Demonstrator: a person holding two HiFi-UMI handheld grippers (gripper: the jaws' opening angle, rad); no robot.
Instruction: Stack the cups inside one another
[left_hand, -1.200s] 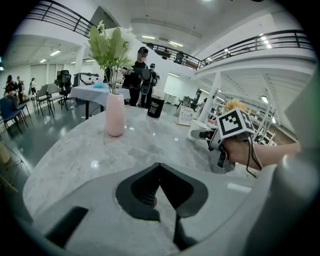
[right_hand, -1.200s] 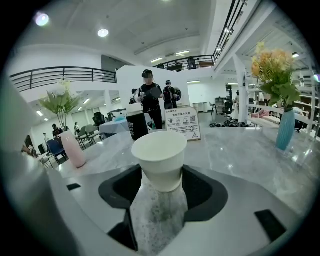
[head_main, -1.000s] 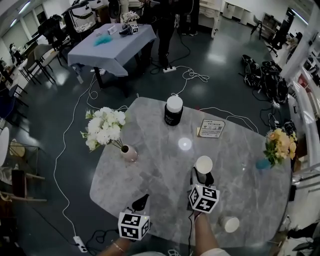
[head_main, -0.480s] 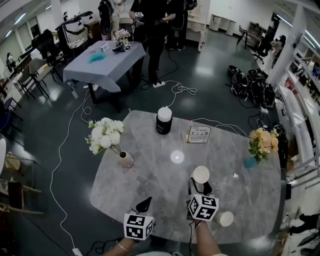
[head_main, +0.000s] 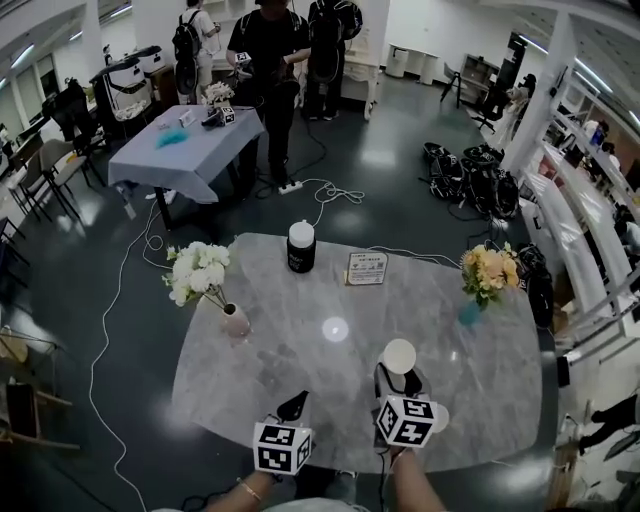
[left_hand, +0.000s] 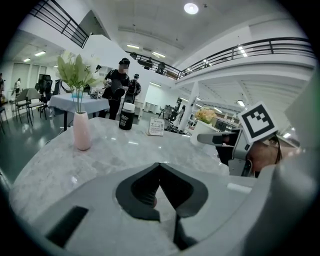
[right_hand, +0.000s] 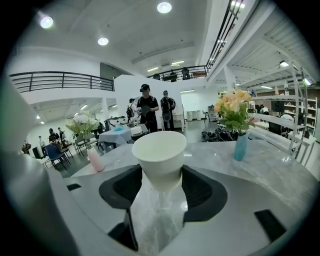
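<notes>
My right gripper (head_main: 400, 374) has carried the white paper cup (head_main: 399, 355) back toward me, so the second cup (head_main: 441, 418) now peeks out from just behind its marker cube (head_main: 406, 421). Its jaws are clamped on the upright cup's lower wall, over the marble desk (head_main: 290, 330). My left gripper (head_main: 292, 405) has its jaws together, holding nothing.
</notes>
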